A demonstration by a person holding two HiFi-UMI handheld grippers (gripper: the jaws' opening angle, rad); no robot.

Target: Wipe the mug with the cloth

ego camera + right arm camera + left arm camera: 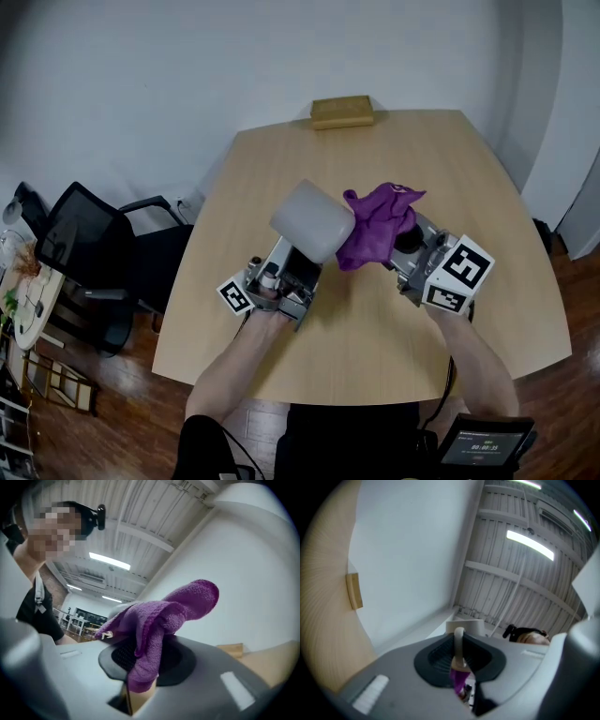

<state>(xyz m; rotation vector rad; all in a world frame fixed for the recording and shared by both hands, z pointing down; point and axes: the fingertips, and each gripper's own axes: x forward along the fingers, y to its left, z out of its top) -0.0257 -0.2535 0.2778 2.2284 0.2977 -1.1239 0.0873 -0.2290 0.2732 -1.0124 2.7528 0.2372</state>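
Observation:
Above the wooden table [375,328], my left gripper [300,255] holds a pale grey mug [312,220] up in the air. In the left gripper view a thin pale part of the mug [459,644] is pinched between the dark pads of that gripper [459,662], which is shut on it. My right gripper [401,246] is shut on a purple cloth [375,225]. The bunched cloth presses against the mug's right side. In the right gripper view the cloth [159,620] rises out of the jaws of the right gripper [140,672] and hides most of the mug behind it.
A tan block [342,112] lies at the table's far edge and also shows in the left gripper view [354,590]. A black office chair [94,244] stands left of the table. A small screen device [483,445] sits at the person's right side.

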